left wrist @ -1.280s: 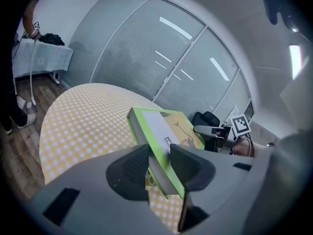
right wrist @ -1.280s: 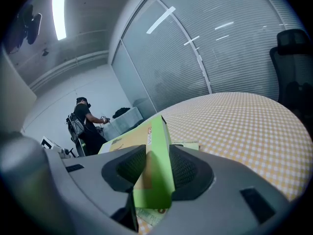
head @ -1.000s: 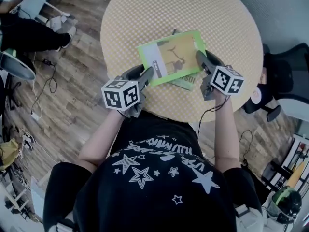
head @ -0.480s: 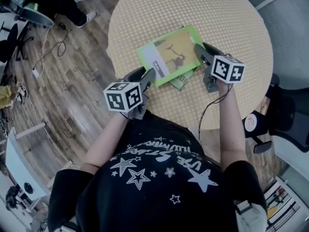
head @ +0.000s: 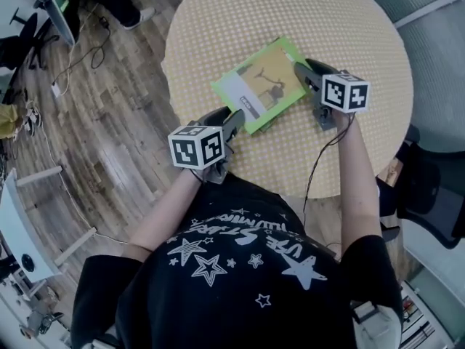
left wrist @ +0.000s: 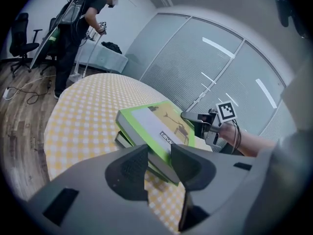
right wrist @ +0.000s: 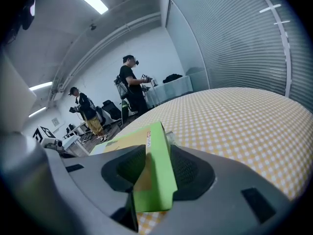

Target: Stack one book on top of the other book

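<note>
top book (head: 260, 86) on lower book (left wrist: 124, 141), both on table (head: 349, 20), floor (head: 123, 100) at left

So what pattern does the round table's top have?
The table top is yellow-and-white check, clearest in the right gripper view.

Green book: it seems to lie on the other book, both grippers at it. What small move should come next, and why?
Probably open the right gripper and draw it back. The green book appears to rest on the lower book, the right jaws grip its edge, and the left gripper is opening its jaws at the near corner.
</note>
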### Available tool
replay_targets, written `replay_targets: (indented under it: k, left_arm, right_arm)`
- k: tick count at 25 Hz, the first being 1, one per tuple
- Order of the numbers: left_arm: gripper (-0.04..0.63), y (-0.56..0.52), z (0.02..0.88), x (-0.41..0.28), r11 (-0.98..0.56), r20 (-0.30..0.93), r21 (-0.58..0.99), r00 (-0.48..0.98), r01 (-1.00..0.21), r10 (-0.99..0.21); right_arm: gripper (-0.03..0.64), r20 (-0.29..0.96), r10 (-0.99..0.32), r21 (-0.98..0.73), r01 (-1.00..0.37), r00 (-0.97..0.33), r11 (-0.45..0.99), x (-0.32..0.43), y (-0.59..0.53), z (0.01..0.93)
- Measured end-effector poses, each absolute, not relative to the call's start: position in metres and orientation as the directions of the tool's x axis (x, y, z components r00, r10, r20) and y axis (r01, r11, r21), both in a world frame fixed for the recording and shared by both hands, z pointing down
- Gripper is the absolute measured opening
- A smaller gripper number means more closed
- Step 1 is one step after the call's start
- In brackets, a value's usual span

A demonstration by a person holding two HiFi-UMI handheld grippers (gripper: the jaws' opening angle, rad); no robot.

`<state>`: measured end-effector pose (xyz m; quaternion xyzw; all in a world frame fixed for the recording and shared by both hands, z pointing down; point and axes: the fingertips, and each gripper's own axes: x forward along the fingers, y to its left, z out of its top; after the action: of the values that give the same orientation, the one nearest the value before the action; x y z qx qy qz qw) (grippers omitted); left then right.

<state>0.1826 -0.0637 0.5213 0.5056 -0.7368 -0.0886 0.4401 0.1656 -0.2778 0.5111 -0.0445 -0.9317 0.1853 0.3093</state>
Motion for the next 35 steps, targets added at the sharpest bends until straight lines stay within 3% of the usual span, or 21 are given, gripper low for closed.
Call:
replay_targets:
  k: [14,23,35]
  left_arm:
    - [0.158,-0.075,0.54,0.198,0.435,0.581,0.593,-0.013,-0.678,-0.814]
    - [0.152,-0.073,0.54,0.209,0.368,0.575,0.54,0.012,-0.757,-0.818]
    - [0.141,-0.049,0.485,0.154,0.421,0.502,0.325,-0.223,-0.847,-0.836]
  right_arm:
    - [0.161,0.601,0.215,-0.312,0.021,-0.77,0.95,0.147,-0.287,0.534]
    - [0.207,0.648,0.108,-0.186,-0.019,-0.754,0.982,0.15,-0.299,0.543]
    - [0.206,0.512,0.027,-0.067,-0.009,-0.859,0.998,0.145,-0.275,0.471]
